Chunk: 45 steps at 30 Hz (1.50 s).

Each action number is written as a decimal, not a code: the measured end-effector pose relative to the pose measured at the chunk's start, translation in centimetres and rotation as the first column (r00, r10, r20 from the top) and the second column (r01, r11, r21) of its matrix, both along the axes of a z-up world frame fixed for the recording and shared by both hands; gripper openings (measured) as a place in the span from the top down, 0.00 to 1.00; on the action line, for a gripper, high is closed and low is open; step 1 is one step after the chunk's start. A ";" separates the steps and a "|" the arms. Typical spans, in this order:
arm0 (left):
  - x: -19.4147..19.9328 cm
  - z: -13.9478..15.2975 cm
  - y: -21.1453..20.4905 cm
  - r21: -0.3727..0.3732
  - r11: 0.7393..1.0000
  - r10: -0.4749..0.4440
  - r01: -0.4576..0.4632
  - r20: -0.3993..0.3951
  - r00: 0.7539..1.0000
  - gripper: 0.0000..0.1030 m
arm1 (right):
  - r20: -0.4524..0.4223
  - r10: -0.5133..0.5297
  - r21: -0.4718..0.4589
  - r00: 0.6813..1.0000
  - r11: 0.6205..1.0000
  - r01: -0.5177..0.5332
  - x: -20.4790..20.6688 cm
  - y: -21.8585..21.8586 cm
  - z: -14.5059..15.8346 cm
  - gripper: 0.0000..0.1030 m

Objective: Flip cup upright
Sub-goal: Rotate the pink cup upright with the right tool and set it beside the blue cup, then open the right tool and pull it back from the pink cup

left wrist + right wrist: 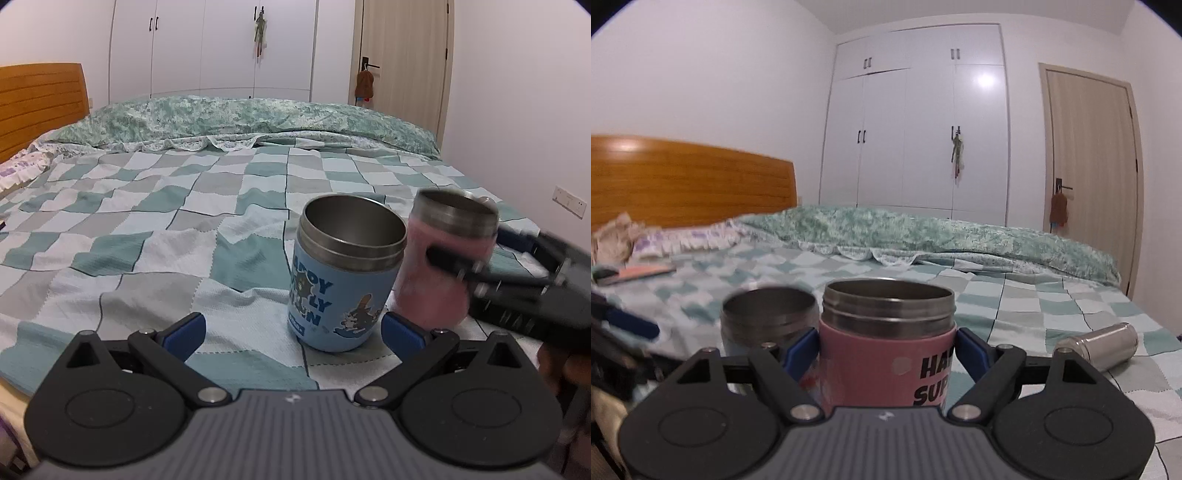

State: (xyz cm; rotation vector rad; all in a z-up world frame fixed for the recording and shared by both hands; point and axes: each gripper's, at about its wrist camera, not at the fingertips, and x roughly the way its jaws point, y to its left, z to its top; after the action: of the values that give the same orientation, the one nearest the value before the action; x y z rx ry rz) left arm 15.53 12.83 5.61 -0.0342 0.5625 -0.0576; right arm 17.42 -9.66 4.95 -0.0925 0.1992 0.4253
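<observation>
A blue cup (341, 277) with a steel rim stands upright on the checked bedspread (147, 229), just ahead of my open, empty left gripper (291, 330). A pink cup (886, 343) with a steel rim is upright between the blue pads of my right gripper (886, 350), which is shut on it. In the left wrist view the pink cup (443, 258) is blurred, right of the blue cup, with the right gripper (480, 254) around it. The blue cup (768, 317) shows blurred to the left in the right wrist view.
A small steel cup (1100, 345) lies on its side on the bedspread to the right. A green quilt (258, 118) is bunched along the far side. A wooden headboard (687, 181), pillows and a phone-like item (635, 275) are at the left.
</observation>
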 end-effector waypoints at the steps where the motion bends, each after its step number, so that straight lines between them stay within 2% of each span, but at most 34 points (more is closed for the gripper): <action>1: 0.0 -0.1 0.0 -0.003 1.000 0.000 0.000 -0.001 1.000 0.00 | -0.011 0.000 -0.008 1.000 1.000 0.000 0.0 0.0 -0.7 0.22; 2: 0.0 -0.2 0.0 -0.004 1.000 0.000 0.000 -0.001 1.000 0.00 | -0.020 -0.001 -0.010 1.000 1.000 0.001 -0.1 -0.2 -1.5 0.22; 4: -0.1 -0.3 -0.1 -0.003 1.000 0.001 -0.001 -0.002 1.000 0.00 | 0.033 0.005 -0.010 0.999 1.000 -0.005 -1.2 -0.2 -2.3 0.22; 6: -0.1 -0.3 -0.1 0.001 1.000 0.002 -0.002 -0.004 1.000 0.00 | 0.051 0.006 -0.024 0.999 1.000 -0.005 -1.6 0.0 -2.5 0.22; 10: -0.8 0.0 -0.1 0.001 1.000 0.012 -0.012 0.007 1.000 0.00 | 0.037 -0.001 -0.012 0.999 1.000 0.002 -1.6 -0.3 -2.3 0.21; 12: -1.5 0.3 -0.3 0.001 1.000 0.014 -0.014 0.020 1.000 0.00 | 0.041 -0.017 -0.018 0.999 1.000 0.018 -2.2 -0.7 -2.0 0.14; 13: -1.9 0.4 -0.3 0.001 1.000 0.010 -0.010 0.031 0.999 0.00 | 0.053 -0.027 -0.018 0.998 0.999 0.028 -2.8 -1.0 -1.6 0.03; 14: -2.6 0.7 -0.6 0.002 1.000 0.002 -0.002 0.047 0.999 0.00 | 0.077 -0.022 -0.001 0.997 1.000 0.022 -3.8 -1.7 -1.0 0.00; 19: -6.1 1.5 -2.7 0.021 1.000 -0.023 0.020 0.147 0.989 0.00 | 0.126 -0.007 0.031 0.992 1.000 0.003 -8.9 -5.7 1.8 0.00; 21: -8.0 1.6 -4.0 0.038 0.999 -0.022 0.014 0.222 0.975 0.00 | 0.131 -0.007 0.031 0.991 1.000 0.003 -11.1 -7.5 2.4 0.00; 24: -10.2 1.1 -6.3 0.052 0.999 -0.030 0.015 0.302 0.953 0.00 | 0.136 -0.038 0.033 0.990 0.999 0.034 -13.8 -9.9 2.5 0.00; 29: -12.7 -1.2 -9.6 0.027 1.000 -0.003 -0.008 0.369 0.929 0.00 | 0.123 -0.119 0.043 0.985 0.992 0.115 -16.7 -13.3 1.1 0.00; 33: -13.3 -3.4 -11.0 -0.010 1.000 0.018 -0.015 0.388 0.921 0.00 | 0.124 -0.180 0.051 0.976 0.983 0.174 -17.6 -15.5 -0.6 0.00; 36: -13.2 -5.0 -12.2 0.018 0.999 0.027 -0.038 0.398 0.917 0.00 | 0.131 -0.205 0.049 0.970 0.979 0.200 -17.7 -16.2 -2.0 0.00; 45: -13.3 -5.6 -12.5 0.028 0.999 0.028 -0.044 0.418 0.908 0.00 | 0.143 -0.218 0.051 0.965 0.976 0.213 -17.9 -16.4 -3.0 0.00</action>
State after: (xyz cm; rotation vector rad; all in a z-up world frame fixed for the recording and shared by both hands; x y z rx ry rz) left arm 2.22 0.34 0.00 0.0043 0.1322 -0.0168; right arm -0.50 -26.01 1.90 -0.0663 0.0537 0.2033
